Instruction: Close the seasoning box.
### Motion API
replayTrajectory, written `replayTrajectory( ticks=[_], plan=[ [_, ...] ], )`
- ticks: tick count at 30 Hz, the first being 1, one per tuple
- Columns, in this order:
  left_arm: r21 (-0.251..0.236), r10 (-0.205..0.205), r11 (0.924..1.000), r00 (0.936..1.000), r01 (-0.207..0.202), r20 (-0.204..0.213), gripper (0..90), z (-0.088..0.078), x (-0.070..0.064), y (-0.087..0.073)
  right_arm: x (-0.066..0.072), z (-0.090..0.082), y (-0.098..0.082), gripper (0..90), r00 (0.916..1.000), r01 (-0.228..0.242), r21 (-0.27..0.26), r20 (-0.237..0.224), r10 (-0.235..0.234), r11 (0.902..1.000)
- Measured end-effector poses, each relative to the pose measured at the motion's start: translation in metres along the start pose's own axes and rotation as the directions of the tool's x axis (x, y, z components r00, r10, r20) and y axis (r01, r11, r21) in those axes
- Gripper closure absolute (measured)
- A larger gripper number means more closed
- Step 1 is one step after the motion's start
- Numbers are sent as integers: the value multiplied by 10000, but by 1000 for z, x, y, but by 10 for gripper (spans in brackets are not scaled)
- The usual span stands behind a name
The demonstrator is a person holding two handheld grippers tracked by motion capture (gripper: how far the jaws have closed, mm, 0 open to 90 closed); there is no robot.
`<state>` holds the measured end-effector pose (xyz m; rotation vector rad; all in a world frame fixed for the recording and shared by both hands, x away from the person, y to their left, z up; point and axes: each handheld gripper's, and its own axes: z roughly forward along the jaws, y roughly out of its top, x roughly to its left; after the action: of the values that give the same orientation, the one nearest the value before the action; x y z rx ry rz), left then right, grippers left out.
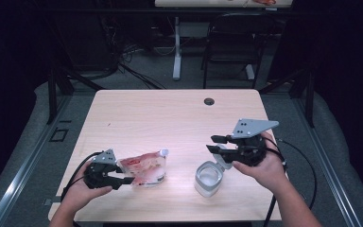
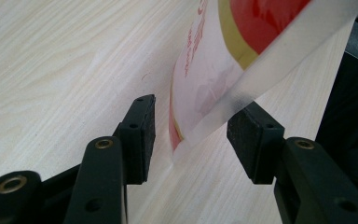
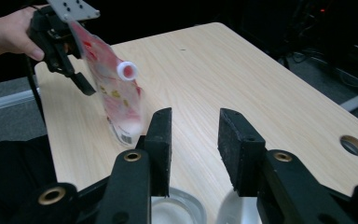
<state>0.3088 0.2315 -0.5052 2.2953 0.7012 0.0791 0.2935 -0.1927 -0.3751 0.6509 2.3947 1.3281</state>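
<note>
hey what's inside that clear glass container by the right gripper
Nothing shows inside the glass container: in the high view its bottom looks clear and bare. In the right gripper view, the right gripper covers most of it.

Bare tabletop [image 1: 170, 118] beyond pouch [image 1: 144, 169] and glass jar [image 1: 209, 178].

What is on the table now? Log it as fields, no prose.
surface: pale wooden table
pouch: red-and-white plastic spouted pouch, lower edge on table
container: clear round container, near front edge
left gripper: jaws apart, straddling the pouch edge
right gripper: open, empty, above the container
cable hole: far edge
</note>
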Motion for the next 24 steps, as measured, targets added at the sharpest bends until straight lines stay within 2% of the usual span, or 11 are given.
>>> replayTrajectory(
  ticks=[8,12,20,24],
  plan=[
    [12,-37,10000,10000,37,-23,521,-1,1,-1,-13,-17,-21,687,9964,-664,-203,516,674,9976],
    [28,-52,10000,10000,52,-75,521,-1,1,-1,-16,-21,-29,703,9941,-819,-208,701,832,9964],
    [40,-74,10000,9999,75,-94,521,0,1,-2,-19,-21,-43,797,9888,-1025,-183,1069,1039,9946],
    [83,-38,10000,9999,39,-155,519,0,2,-2,-20,-23,-52,861,9829,-1179,-484,1364,1235,9918]
  ],
)
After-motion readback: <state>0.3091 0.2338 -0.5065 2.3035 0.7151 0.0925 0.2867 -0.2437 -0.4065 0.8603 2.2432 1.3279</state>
